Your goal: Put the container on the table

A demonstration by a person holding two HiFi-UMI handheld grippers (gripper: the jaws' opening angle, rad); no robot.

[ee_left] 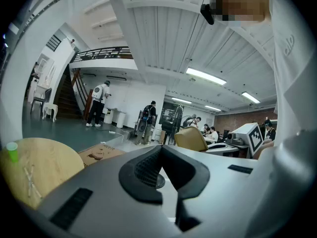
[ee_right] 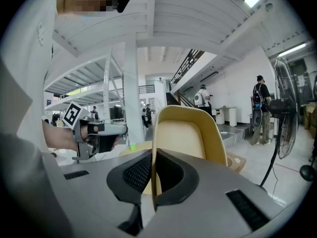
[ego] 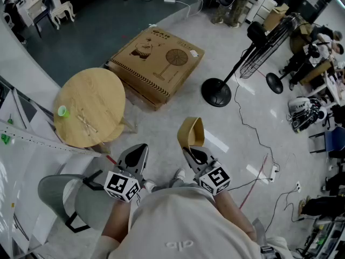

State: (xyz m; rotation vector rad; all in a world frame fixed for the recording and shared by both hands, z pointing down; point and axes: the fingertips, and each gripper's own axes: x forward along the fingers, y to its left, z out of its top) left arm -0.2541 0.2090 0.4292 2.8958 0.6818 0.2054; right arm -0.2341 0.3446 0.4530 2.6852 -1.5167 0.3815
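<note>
Closest to the camera, a person's pale shirt [ego: 178,225] fills the bottom edge of the head view. Both forearms reach forward over a grey polished floor [ego: 161,117].

A round wooden table [ego: 102,90] stands at the left. Its near right edge lies just ahead and to the left of the left gripper [ego: 141,148]. A small green cup [ego: 62,111] sits at the table's left rim, and a few thin sticks [ego: 86,122] lie towards its near side. The far and right parts of the top are open wood.

A grey chair [ego: 59,196] stands at the near left, close beside the left forearm. A flat cardboard box [ego: 156,63] lies on the floor just beyond the table's far right edge. Farther right, a standing fan [ego: 264,50] rises from a round black base [ego: 216,92]. Open floor spreads between the grippers, the table, the box and the fan's base.

The left gripper's jaws are pressed together and empty. The right gripper [ego: 188,150] pinches the thin wall of a tan container [ego: 190,131]. The container stands up from the jaws and is held in the air over the floor, to the right of the table and apart from it. In the right gripper view, that wall runs edge-on between the black pads [ee_right: 136,175], and the container's rounded body rises above them and to the right.
</note>
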